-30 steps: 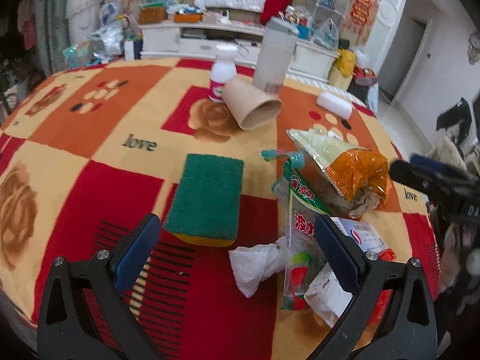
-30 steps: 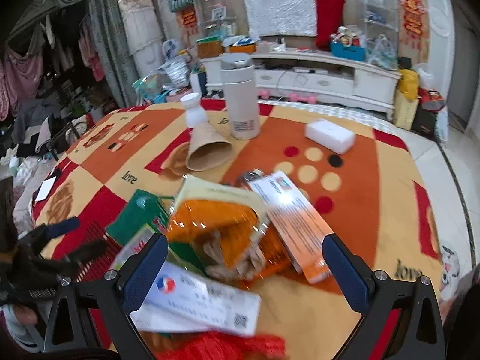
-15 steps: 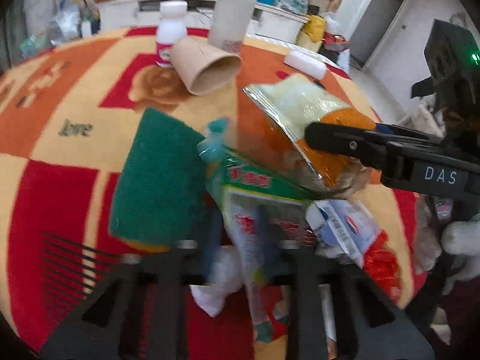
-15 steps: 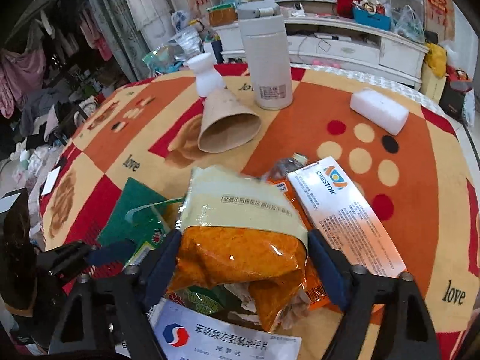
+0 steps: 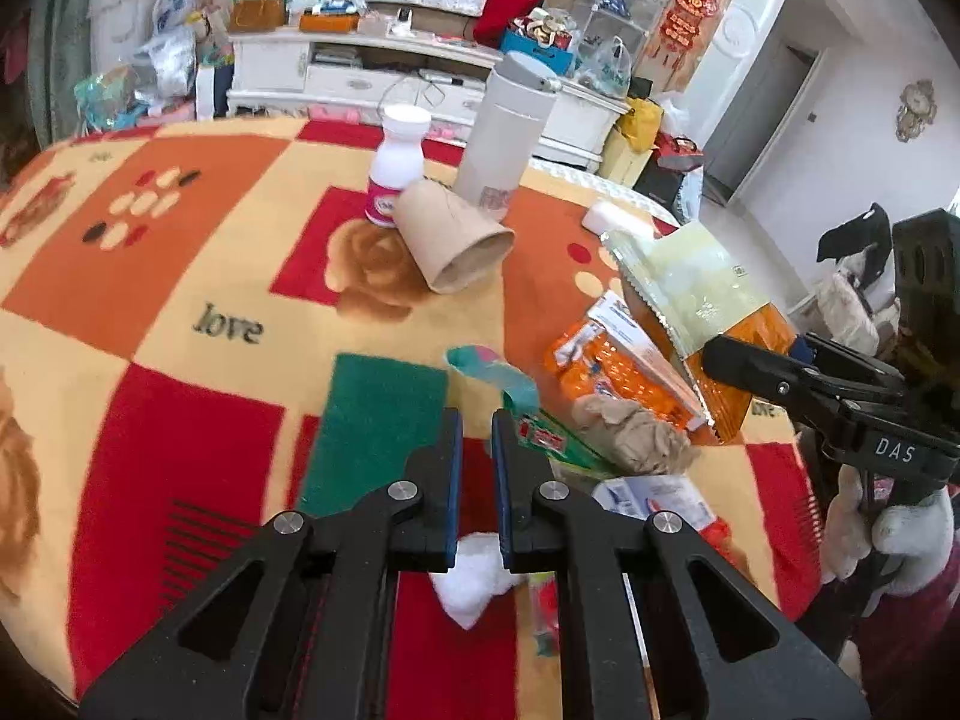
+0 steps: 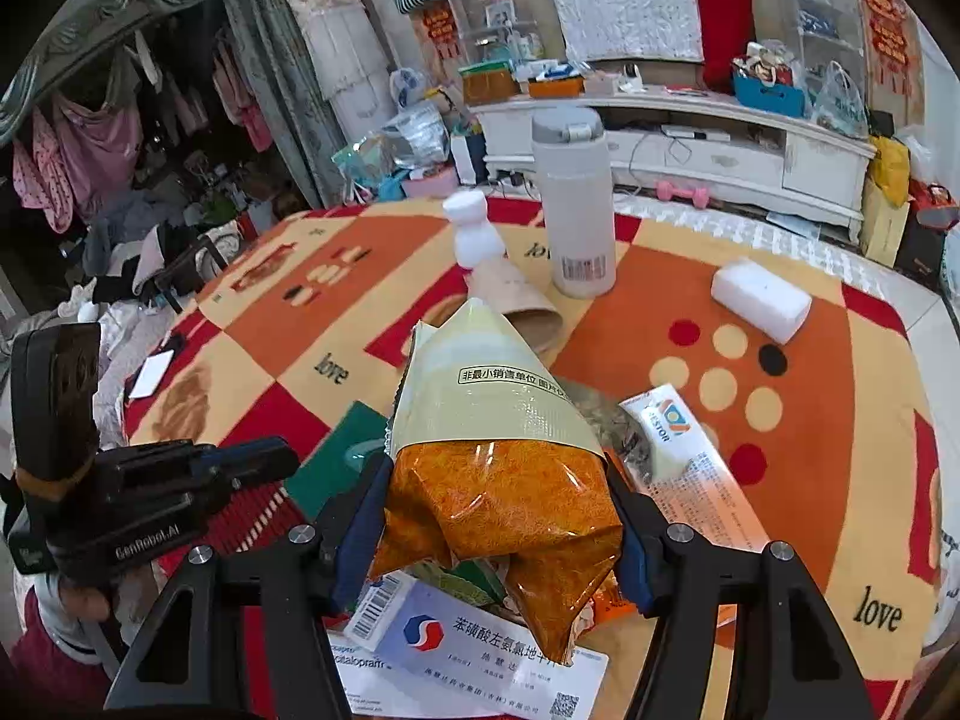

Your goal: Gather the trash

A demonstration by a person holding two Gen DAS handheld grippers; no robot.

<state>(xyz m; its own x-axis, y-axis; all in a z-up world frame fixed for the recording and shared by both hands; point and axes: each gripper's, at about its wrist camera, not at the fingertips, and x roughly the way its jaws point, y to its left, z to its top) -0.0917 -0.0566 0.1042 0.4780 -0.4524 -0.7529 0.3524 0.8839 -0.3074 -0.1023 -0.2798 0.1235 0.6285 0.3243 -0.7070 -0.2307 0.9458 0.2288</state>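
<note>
A pile of trash lies on the patterned tablecloth [image 5: 180,276]: a green wrapper [image 5: 540,432], a crumpled brown paper [image 5: 630,432], a white tissue [image 5: 474,576], an orange packet [image 5: 618,372] and white medicine boxes [image 6: 480,642]. My right gripper [image 6: 498,510] is shut on an orange and cream snack bag [image 6: 498,468] and holds it above the pile; the bag also shows in the left wrist view [image 5: 708,294]. My left gripper [image 5: 477,438] is shut with nothing visibly between its jaws, just above the tissue and the green wrapper's edge.
A green scouring sponge [image 5: 378,420] lies left of the pile. A tipped paper cup [image 5: 450,240], a small white bottle [image 5: 399,168], a tall white thermos [image 5: 504,138] and a white block [image 6: 759,297] stand farther back. A white cabinet [image 6: 690,144] lies beyond the table.
My left gripper has gone from wide open to shut. My right gripper has closed on the snack bag and lifted it off the pile.
</note>
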